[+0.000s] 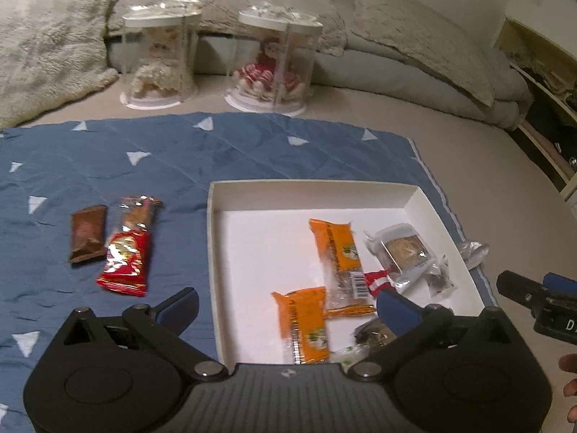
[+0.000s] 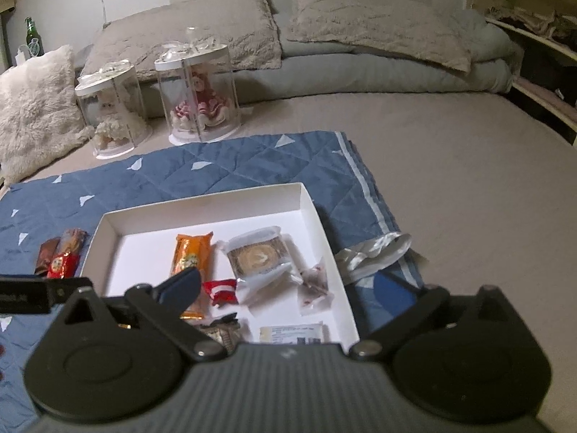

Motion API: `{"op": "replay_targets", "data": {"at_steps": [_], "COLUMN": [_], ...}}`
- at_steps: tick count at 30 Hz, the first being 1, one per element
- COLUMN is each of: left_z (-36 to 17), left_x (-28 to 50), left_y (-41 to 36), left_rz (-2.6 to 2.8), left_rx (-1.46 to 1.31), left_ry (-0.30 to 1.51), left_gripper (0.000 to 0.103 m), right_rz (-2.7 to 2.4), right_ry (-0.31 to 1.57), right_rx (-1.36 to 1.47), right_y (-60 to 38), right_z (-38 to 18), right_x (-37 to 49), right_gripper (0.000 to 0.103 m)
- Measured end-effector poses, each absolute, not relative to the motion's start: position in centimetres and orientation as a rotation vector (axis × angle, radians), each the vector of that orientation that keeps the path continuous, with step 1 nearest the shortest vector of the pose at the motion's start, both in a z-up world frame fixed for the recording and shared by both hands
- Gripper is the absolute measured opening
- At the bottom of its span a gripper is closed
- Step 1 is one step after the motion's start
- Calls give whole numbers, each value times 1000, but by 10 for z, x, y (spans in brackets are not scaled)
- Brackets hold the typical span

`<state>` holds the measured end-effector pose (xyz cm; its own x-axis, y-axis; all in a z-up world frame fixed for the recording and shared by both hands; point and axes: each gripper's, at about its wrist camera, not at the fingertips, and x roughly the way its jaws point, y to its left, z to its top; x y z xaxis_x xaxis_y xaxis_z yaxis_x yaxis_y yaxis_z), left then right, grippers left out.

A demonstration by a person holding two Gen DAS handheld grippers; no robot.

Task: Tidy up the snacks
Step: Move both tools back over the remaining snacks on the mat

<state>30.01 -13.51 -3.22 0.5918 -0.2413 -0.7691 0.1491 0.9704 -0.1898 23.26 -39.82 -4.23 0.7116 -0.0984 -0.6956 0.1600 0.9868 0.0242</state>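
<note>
Two grippers hang over a white cardboard tray [image 1: 414,195] that sits on a blue quilted mat [image 1: 108,151] with white triangles, spread across a beige bed. The left gripper [image 1: 288,303] has its jaws spread wide with nothing between them; below it lie two orange snack packs [image 1: 333,245] inside the tray — one nearer the far wall, the other closer to the camera and partly overlapped by the first. The right gripper [image 2: 288,281] is likewise wide open and empty, poised above the tray's near half.

Also in the tray: a clear-wrapped round cake [image 2: 256,256] to the right of the orange packs, a small red-and-white wrapped sweet [image 2: 221,290] between them, a crumpled clear wrapper with something dark in it [image 2: 315,285] just right of the cake, and a flat white sachet [image 2: 294,333] at the near edge.

Outside the tray, on the mat to its left, a brown bar [image 1: 88,238] and a red-and-clear packet [image 1: 128,252] lie side by side — touching or nearly so. A silvery wrapper [image 2: 375,252] rests off the tray's right side at the mat's edge.

Further back stand two clear cylindrical cases, one holding a cream doll [image 1: 158,57] and one a red-dressed doll [image 1: 274,65], in front of grey pillows [image 2: 378,18].
</note>
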Motion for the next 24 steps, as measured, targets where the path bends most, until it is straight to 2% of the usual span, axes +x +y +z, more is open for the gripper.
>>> {"op": "replay_targets", "data": {"at_steps": [12,24], "left_z": [-14,-5], "left_x": [284,277], "left_y": [-70,2], "left_rz": [-122,-4], "left_rx": [-130,-163], "left_ry": [873,840], "left_gripper": [103,103], "right_rz": [-116,25], "right_ry": [751,748], "right_rx": [99,91], "right_y": [-368,-285], "right_z": [-38,-35], "right_x": [233,255], "right_gripper": [102,102]}}
